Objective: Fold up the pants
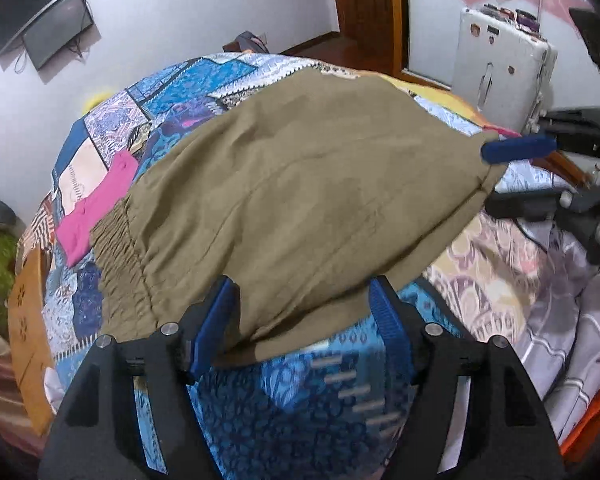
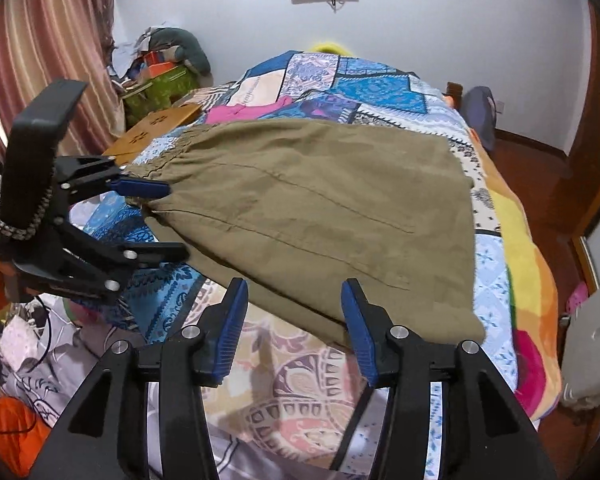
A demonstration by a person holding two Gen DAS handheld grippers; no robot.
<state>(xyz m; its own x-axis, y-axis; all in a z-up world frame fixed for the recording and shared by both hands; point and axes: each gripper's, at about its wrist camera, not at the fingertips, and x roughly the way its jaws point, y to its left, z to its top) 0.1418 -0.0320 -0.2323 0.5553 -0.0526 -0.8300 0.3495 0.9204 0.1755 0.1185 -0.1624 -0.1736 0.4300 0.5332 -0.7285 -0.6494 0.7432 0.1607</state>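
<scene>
Khaki pants (image 1: 300, 200) lie flat on the patchwork bedspread (image 1: 204, 80), long axis running from the elastic waistband (image 1: 120, 248) across to the hem. Left tool (image 1: 304, 320) gapes wide at the waistband-end near edge; right tool (image 2: 296, 320) gapes wide at the hem corner. No legible writing.

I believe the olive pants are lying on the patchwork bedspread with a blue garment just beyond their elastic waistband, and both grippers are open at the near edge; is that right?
Not quite: the garment beyond the waistband is pink, not blue, as the left wrist view shows. The rest holds: the olive pants lie on the patchwork bedspread, and the left gripper and right gripper are both open at the near edge.
</scene>
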